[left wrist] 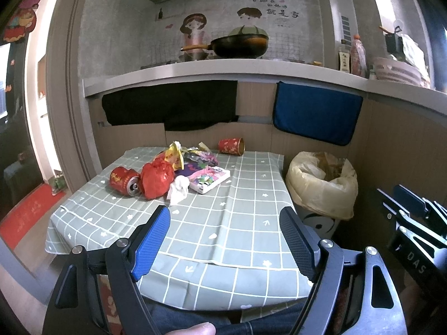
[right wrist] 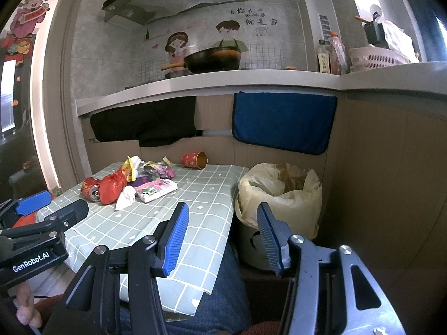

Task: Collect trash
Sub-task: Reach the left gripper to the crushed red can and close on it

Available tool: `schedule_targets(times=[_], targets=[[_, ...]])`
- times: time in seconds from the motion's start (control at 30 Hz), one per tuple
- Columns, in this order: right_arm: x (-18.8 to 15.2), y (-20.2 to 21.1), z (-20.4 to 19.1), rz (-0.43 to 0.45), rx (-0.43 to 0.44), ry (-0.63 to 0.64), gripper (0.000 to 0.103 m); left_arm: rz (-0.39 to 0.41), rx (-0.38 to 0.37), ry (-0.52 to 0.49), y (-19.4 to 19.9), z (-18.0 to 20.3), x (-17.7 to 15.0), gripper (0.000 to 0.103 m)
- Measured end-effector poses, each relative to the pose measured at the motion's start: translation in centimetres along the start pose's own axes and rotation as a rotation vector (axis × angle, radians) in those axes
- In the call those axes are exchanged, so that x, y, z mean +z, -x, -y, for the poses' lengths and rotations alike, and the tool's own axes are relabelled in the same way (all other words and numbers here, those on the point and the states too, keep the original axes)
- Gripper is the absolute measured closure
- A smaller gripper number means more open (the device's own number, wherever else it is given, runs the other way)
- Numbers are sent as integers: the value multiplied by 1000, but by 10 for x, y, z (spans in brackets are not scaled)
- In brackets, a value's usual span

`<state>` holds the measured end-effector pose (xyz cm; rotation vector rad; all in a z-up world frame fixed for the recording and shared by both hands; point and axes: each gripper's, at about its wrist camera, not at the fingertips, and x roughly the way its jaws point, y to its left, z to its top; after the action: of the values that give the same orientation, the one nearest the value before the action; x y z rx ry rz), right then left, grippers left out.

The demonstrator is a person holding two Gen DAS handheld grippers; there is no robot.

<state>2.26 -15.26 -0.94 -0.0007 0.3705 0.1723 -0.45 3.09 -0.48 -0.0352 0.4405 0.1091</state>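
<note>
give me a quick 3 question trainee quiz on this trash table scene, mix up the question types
1. True or false: the crushed red drink can stands upright on the green checked tablecloth.
2. Which side of the table, seen from the left wrist camera, is the bag-lined waste bin on? A left, B right, C behind
3. Fill in: the left gripper and the right gripper are both ____ and hold nothing.

Key: 1 false, it lies on its side; 2 B; 3 open
</note>
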Motion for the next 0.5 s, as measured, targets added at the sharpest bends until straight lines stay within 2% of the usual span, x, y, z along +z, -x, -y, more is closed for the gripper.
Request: schedule_targets(times=[0.13,0.23,0.37,0.5], targets=[[3,-10,2,-21,6,1,54,-26,5,1,-15,-2,3,23],[12,-21,1,1,11,25,54,-42,-10,5,-31,-14,15,23],[33,-48,-4,45,24,56,54,-50,44,66,-60,-52,31,23],[52,-94,-13,27,102,48,54,-62,84,209,-90,-112,39,23]])
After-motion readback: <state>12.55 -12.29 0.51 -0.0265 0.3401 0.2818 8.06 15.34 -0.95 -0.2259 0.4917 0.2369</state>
